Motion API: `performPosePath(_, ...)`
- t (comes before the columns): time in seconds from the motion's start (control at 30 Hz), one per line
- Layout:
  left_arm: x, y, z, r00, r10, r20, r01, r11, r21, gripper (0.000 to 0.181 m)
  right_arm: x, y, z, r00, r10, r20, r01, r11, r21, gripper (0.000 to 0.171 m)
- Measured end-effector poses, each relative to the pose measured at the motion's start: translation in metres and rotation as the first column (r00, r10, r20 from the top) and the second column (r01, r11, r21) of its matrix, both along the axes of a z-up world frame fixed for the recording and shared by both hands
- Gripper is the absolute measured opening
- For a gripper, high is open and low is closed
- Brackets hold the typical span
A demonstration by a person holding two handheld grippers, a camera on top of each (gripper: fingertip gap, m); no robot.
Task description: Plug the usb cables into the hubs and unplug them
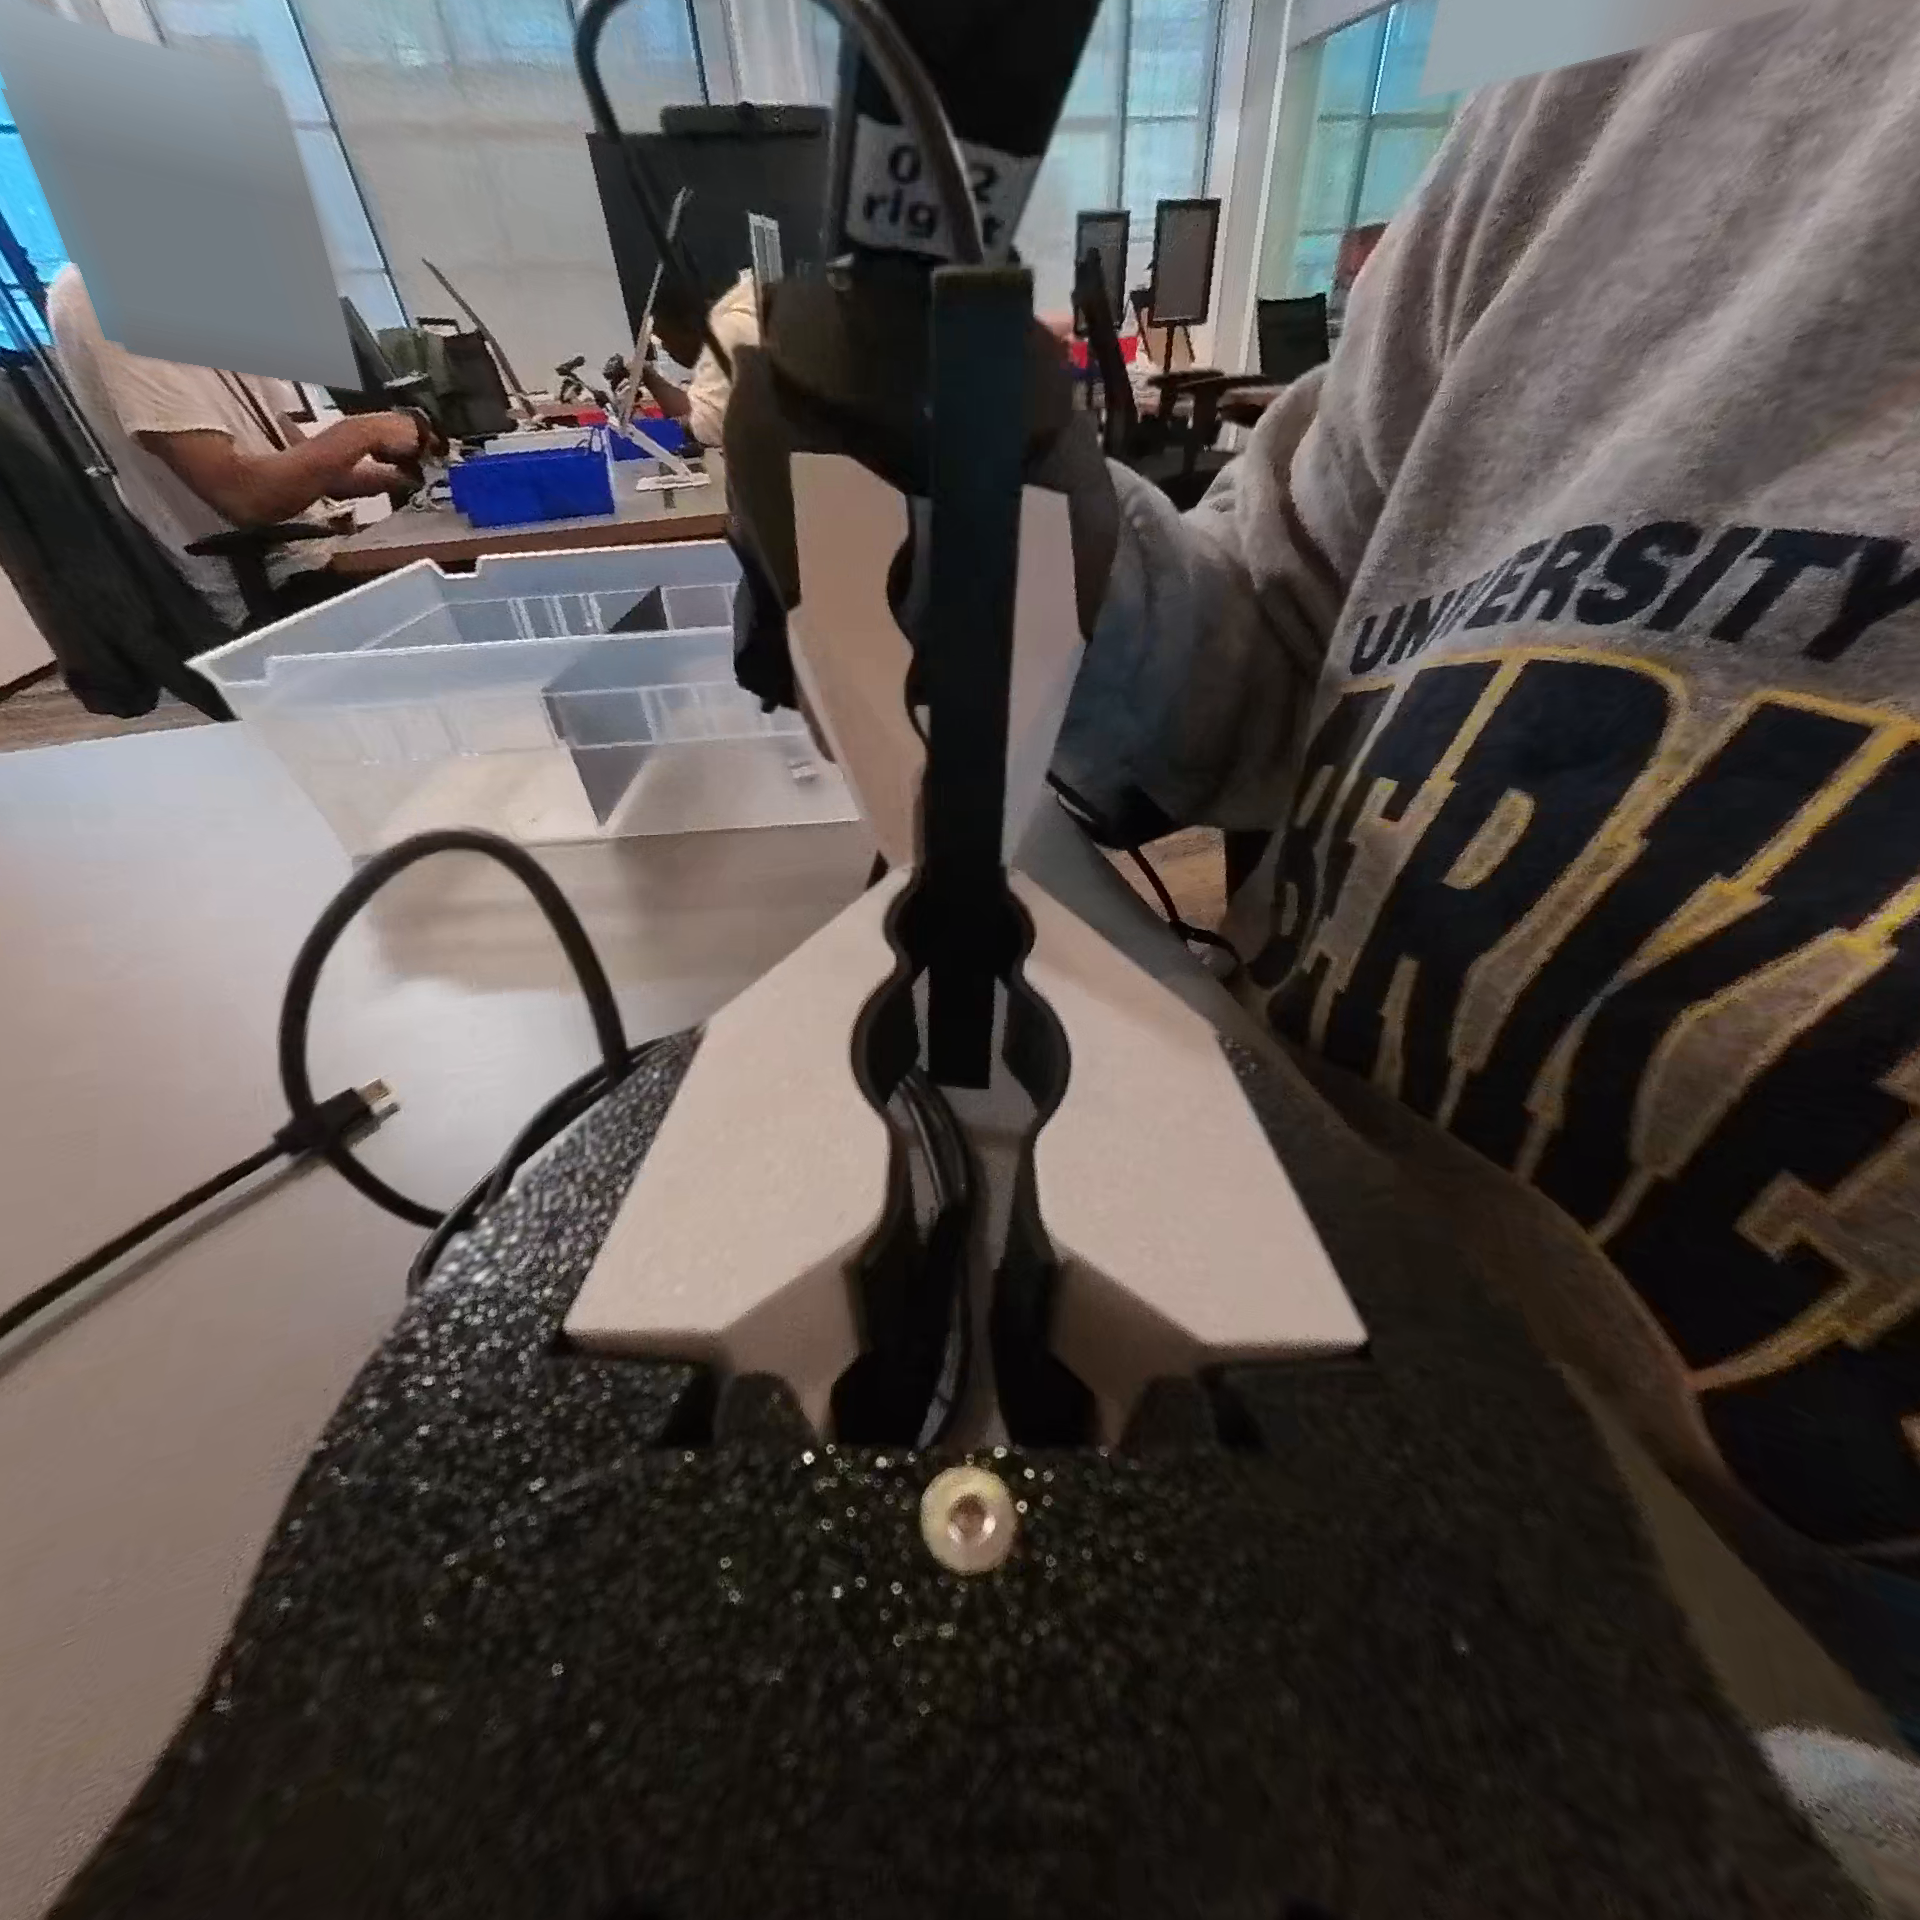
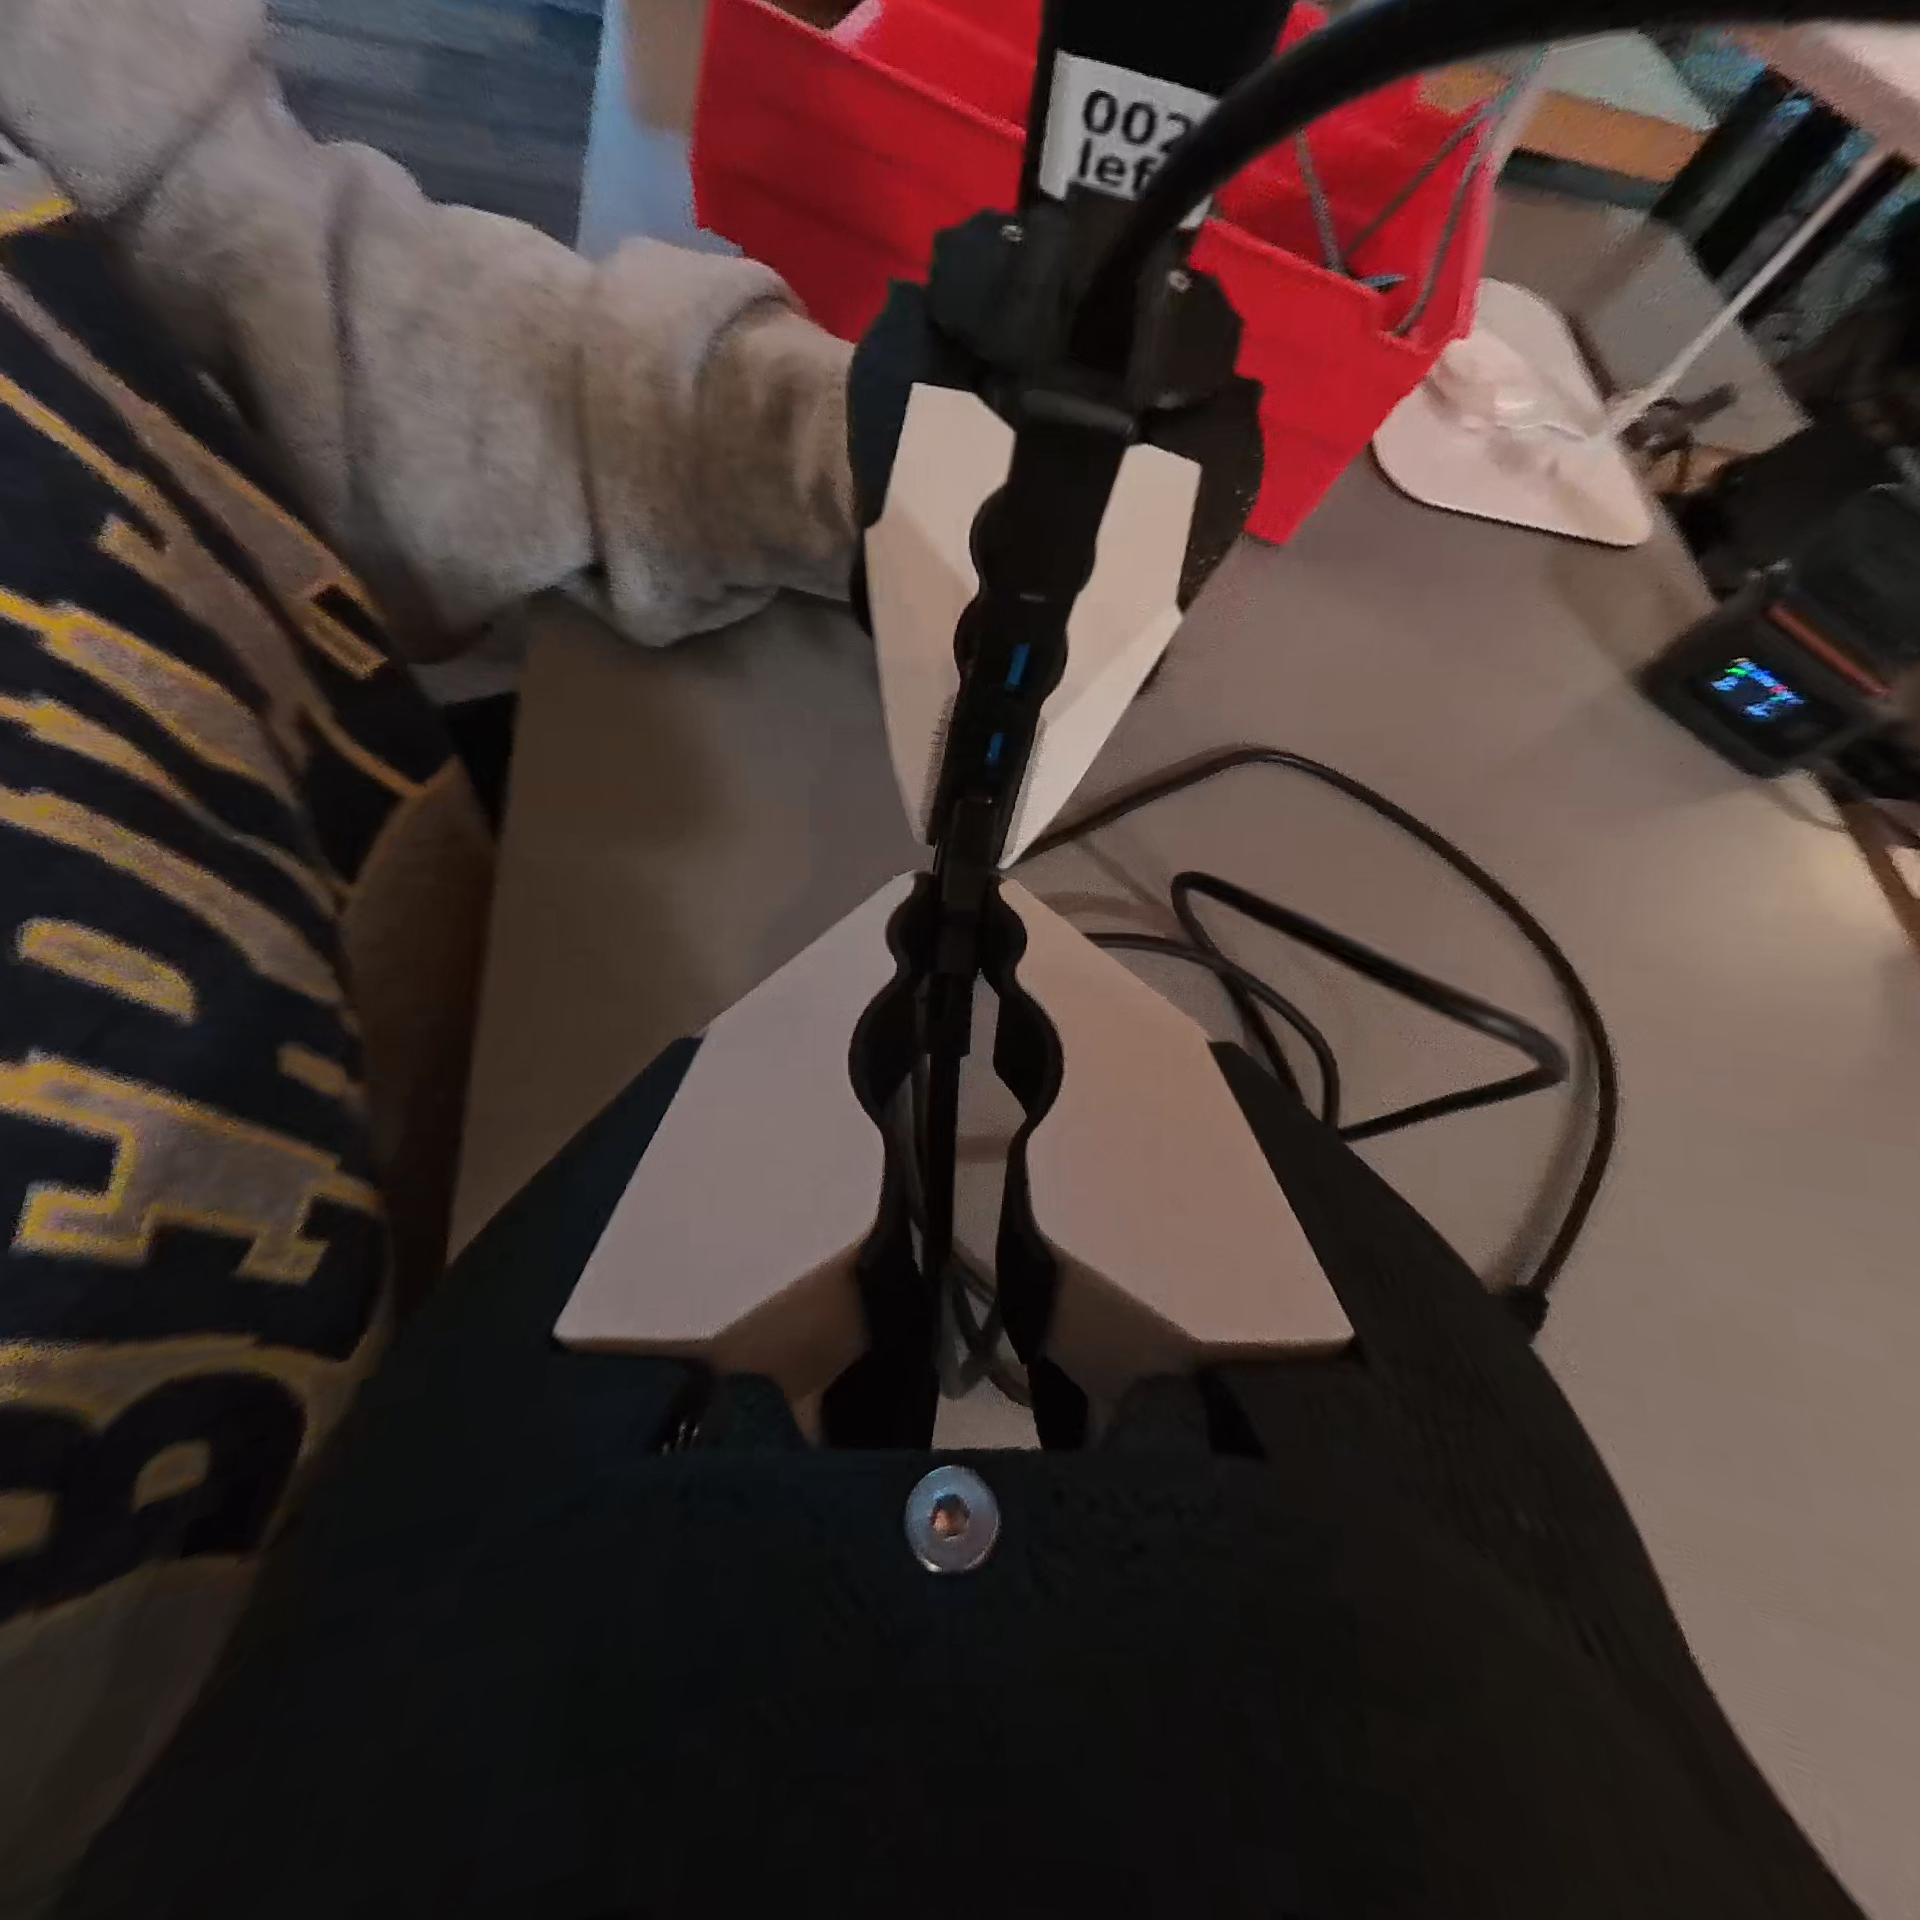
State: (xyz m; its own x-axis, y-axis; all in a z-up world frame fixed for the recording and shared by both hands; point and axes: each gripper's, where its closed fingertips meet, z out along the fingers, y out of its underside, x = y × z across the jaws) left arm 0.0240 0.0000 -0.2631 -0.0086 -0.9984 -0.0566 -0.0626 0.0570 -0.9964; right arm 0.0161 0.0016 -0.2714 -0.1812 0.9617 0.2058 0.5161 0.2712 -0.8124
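Note:
My left gripper (image 1: 961, 904) is shut on a slim dark USB hub (image 1: 971, 623) that stands up out of its jaws, edge-on to this camera. In the right wrist view the hub (image 2: 1013, 665) shows blue ports and sits between the left gripper's white fingers (image 2: 914, 582). My right gripper (image 2: 956, 904) is shut on a black USB plug (image 2: 958, 831), tip to tip with the left gripper. The plug meets the hub's near end; how deep it sits is hidden. The right gripper's white fingers (image 1: 831, 623) show behind the hub. A second loose USB plug (image 1: 374, 1096) lies on the table.
A clear plastic organiser (image 1: 468, 665) stands on the table behind the loose cable. Black cables (image 2: 1455, 987) loop on the table to the right. A red bin (image 2: 831, 156), a white base (image 2: 1507, 468) and a small device with a screen (image 2: 1756, 707) stand beyond. A person's grey sweatshirt (image 1: 1558, 520) is close by. The grippers are tip to tip, or close to it.

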Motion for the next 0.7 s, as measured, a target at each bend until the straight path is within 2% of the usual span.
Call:
performPosePath(0.1, 0.002, 0.004, 0.004, 1.0, 0.025, 0.012, -0.026, 0.999, 0.02, 0.009, 0.002, 0.003, 0.004, 1.0, -0.012, 0.011, 0.012, 1.0, 0.029, 0.007)
performPosePath(0.2, -0.002, 0.012, 0.005, 0.996, 0.089, 0.011, -0.089, 0.994, 0.068, 0.009, 0.0, 0.014, 0.006, 0.995, -0.098, 0.009, 0.095, 0.978, 0.186, 0.007)
performPosePath(0.27, -0.004, 0.009, 0.006, 0.997, 0.077, 0.014, -0.077, 0.995, 0.068, 0.009, -0.002, 0.013, 0.008, 0.992, -0.122, 0.006, 0.117, 0.961, 0.25, 0.008)
performPosePath(0.37, 0.003, -0.004, 0.005, 1.0, 0.006, 0.013, -0.006, 0.999, 0.047, 0.009, 0.003, -0.002, 0.008, 1.0, -0.028, -0.002, 0.028, 0.996, 0.087, 0.007)
performPosePath(0.4, 0.006, 0.0, 0.005, 1.0, 0.025, 0.014, -0.026, 0.999, 0.045, 0.009, 0.006, 0.0, 0.008, 1.0, -0.027, -0.007, 0.028, 0.998, 0.049, 0.007)
performPosePath(0.47, 0.004, 0.006, 0.009, 0.997, 0.066, 0.032, -0.068, 0.996, 0.061, 0.009, 0.005, 0.007, 0.012, 0.995, -0.089, -0.037, 0.092, 0.993, 0.081, 0.007)
performPosePath(0.57, 0.002, 0.009, 0.01, 0.994, 0.101, 0.034, -0.104, 0.989, 0.105, 0.009, 0.004, 0.012, 0.014, 0.984, -0.175, -0.034, 0.178, 0.957, 0.229, 0.007)
performPosePath(0.7, 0.012, -0.008, 0.008, 1.0, -0.006, 0.013, 0.005, 0.997, 0.074, 0.009, 0.013, -0.007, 0.013, 0.999, -0.054, -0.01, 0.054, 0.995, 0.083, 0.007)
